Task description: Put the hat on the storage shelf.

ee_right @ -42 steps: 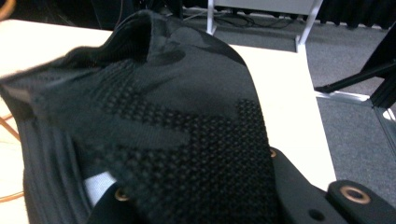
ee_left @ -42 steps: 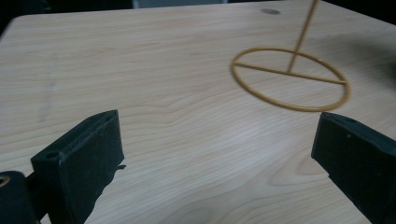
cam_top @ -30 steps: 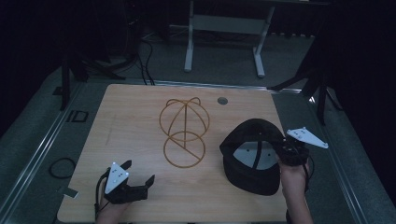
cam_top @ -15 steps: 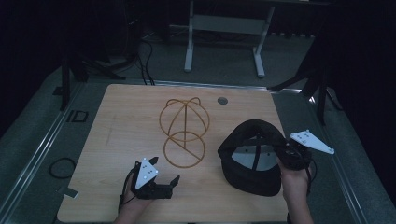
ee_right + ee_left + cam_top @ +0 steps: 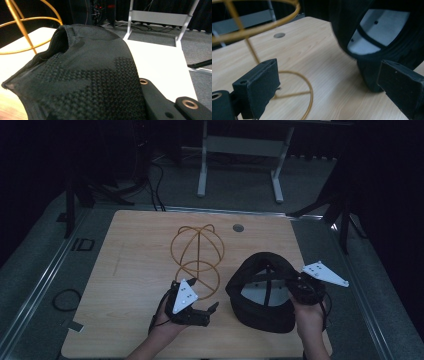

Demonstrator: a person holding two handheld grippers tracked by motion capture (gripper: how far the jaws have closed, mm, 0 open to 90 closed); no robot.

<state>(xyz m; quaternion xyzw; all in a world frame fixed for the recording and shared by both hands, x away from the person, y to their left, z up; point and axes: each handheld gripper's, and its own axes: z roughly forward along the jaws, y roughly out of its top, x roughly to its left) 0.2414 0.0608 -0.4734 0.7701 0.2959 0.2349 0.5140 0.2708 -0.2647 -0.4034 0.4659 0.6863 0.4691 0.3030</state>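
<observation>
A black mesh cap (image 5: 262, 295) lies opening-up at the right of the wooden table (image 5: 135, 260), its white inner lining showing. My right gripper (image 5: 294, 287) is shut on the cap's right rim; in the right gripper view the cap's fabric (image 5: 87, 82) drapes over its fingers (image 5: 155, 100). A gold wire hat stand (image 5: 197, 255) rises at the table's centre. My left gripper (image 5: 211, 312) is open, near the stand's base ring and just left of the cap. In the left gripper view my left gripper (image 5: 329, 85) has nothing between its pads, with the cap (image 5: 387, 32) ahead right and the stand (image 5: 257, 27) ahead left.
A round cable hole (image 5: 238, 227) sits in the tabletop behind the stand. A white desk frame (image 5: 240, 150) stands on the floor beyond the table. Cables (image 5: 65, 300) lie on the grey floor to the left. The table's left half is bare wood.
My left gripper has travelled right and slightly up, from the front left of the table to beside the stand's base and the cap. The right gripper has kept its hold on the cap.
</observation>
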